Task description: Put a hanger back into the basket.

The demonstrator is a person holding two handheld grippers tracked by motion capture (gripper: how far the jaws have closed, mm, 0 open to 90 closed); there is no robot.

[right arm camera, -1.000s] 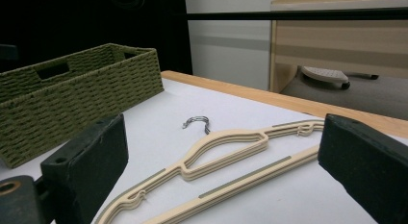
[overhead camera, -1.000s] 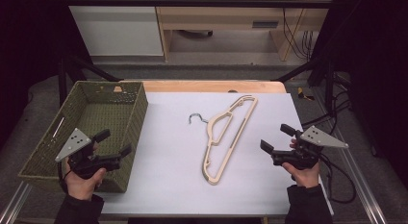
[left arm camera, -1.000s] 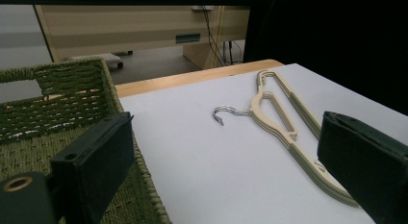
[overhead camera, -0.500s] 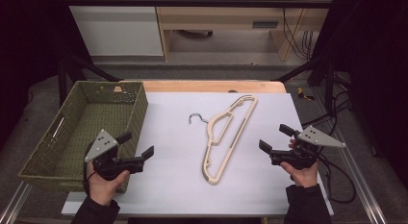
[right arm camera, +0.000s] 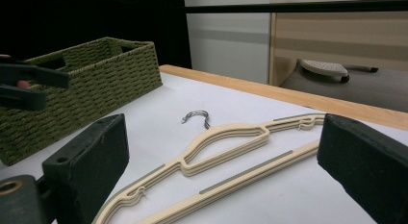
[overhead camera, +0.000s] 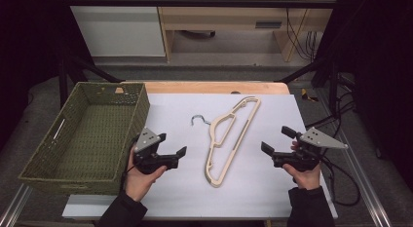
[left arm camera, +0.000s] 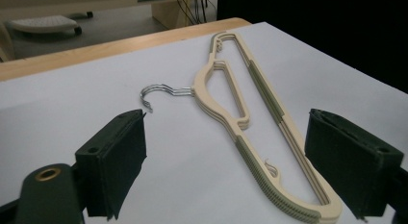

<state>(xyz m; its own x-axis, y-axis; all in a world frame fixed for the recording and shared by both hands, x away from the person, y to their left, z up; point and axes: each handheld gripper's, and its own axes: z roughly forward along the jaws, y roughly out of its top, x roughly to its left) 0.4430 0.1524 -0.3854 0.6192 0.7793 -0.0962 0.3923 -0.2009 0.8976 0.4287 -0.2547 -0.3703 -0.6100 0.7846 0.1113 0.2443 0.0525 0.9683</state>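
Fingers [overhead camera: 177, 155] of our left gripper [overhead camera: 172, 145] and right gripper [overhead camera: 278, 140] are spread, holding nothing, either side of the hanger [overhead camera: 229, 139] flat on the worktop [overhead camera: 175, 105], near the basket [overhead camera: 141, 110].

Hangers [overhead camera: 233, 138]: a stack is seen; count cannot be told
Baskets [overhead camera: 45, 160]: one
Grippers: two are held, left gripper [overhead camera: 171, 150], right gripper [overhead camera: 275, 141]

The small objects [overhead camera: 108, 90] in the basket [overhead camera: 58, 134] seem unidentifiable.
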